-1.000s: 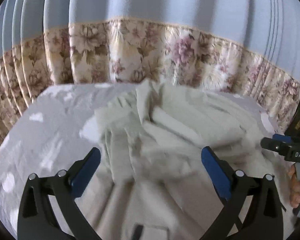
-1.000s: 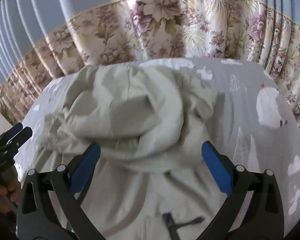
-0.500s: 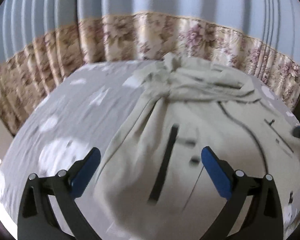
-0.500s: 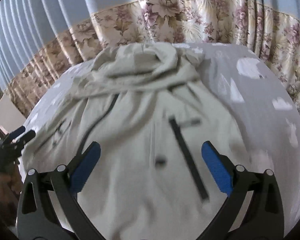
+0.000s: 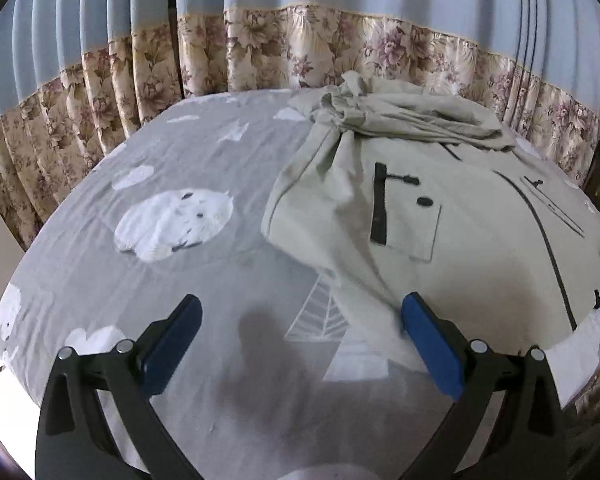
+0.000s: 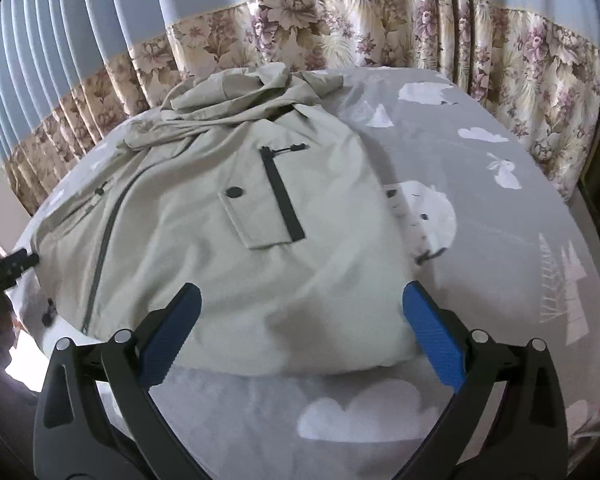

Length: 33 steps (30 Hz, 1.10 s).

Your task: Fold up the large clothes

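Right wrist view is showing us the pale beige hooded jacket [image 6: 236,216] lying front-up across the centre and left of the frame, hood bunched at the top, on the grey bedsheet with white cloud prints [image 6: 500,208]. We are holding our right gripper [image 6: 300,336] wide open and empty above its hem. Our left gripper [image 5: 300,344] is also gaping empty, hanging over bare sheet, the jacket [image 5: 440,208] filling the right. Floral-bordered blue curtains [image 6: 340,28] are hanging behind.

Both wrist views look forward, sharing the jacket [image 5: 440,220].
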Motion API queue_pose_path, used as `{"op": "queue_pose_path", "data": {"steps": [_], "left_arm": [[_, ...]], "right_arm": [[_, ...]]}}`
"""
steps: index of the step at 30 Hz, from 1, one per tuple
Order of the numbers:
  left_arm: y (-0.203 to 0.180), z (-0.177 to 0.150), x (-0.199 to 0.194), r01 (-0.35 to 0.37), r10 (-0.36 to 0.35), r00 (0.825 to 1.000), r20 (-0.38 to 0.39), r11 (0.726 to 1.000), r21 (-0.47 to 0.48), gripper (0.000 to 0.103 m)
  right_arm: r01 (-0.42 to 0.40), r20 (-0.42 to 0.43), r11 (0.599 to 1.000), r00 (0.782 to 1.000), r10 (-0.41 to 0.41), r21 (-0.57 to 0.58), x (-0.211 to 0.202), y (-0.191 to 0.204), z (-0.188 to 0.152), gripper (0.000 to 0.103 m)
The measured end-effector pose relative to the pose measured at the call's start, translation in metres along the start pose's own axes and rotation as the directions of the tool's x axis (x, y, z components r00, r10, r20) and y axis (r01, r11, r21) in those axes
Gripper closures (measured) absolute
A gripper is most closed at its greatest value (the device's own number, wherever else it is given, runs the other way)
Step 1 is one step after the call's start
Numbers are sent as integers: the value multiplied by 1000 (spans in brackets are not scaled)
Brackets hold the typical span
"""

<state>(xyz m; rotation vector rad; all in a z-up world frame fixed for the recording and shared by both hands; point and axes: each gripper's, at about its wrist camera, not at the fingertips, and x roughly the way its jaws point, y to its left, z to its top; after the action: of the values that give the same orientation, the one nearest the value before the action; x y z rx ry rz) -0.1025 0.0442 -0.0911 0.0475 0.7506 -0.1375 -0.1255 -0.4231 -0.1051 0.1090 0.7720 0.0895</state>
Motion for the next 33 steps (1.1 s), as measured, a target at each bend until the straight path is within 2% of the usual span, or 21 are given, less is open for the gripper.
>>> {"op": "queue_pose_path", "data": {"steps": [2,5,8,10,12,14,16,17,18,19,21,23,25,28,31,33], "left_arm": [[-5,3,4,-11,11,1000,1,1000,23,3],[-11,9,16,24,-24,999,-33,1000,9,3],[-16,10,23,78,-80,995,-58,997,-28,3],[-24,11,28,92,-93,993,-75,996,-16,3],[-31,14,31,105,-104,991,-83,994,7,5],[-35,17,34,110,-109,990,-94,994,7,7],[-32,22,40,143,-147,981,-124,989,-41,15],[-31,24,40,143,-149,982,-121,988,-52,24],[-32,25,40,139,-144,982,-121,989,-42,49],[-34,27,40,140,-142,983,-118,990,-25,62],[-33,33,39,152,-152,982,-112,988,-14,80],[-32,42,36,163,-164,981,-108,987,-19,87],[-34,52,26,153,-151,985,-86,988,17,89],[-30,77,2,170,-169,984,-47,985,20,89],[-23,102,-33,133,-134,990,36,991,29,89],[-17,113,-48,118,-120,990,68,993,26,89]], "right_arm": [[28,-22,1000,999,-28,0,1,-7,-1,7],[50,-61,998,997,-48,33,4,-22,-6,17],[46,-76,997,996,-41,68,5,-32,-8,21],[30,-80,997,997,-24,69,7,-31,-8,30],[0,-86,999,996,4,51,11,-23,-7,50],[32,-82,999,996,-31,17,14,-16,-7,54],[21,-82,1000,996,-20,9,15,-14,-4,68],[8,-85,1000,996,-7,16,15,-16,-1,79],[-7,-90,999,996,10,31,16,-18,2,85],[-21,-92,999,995,25,45,16,-20,5,87],[-48,-86,997,995,53,52,13,-20,12,92],[-61,-74,998,995,62,12,8,-13,22,94],[-68,-48,997,997,66,-47,0,-6,36,94],[-61,1,994,998,61,-87,-14,-1,54,95],[-115,122,989,985,126,-89,-51,2,76,96],[-130,168,988,976,142,-81,-66,1,86,96]]}}
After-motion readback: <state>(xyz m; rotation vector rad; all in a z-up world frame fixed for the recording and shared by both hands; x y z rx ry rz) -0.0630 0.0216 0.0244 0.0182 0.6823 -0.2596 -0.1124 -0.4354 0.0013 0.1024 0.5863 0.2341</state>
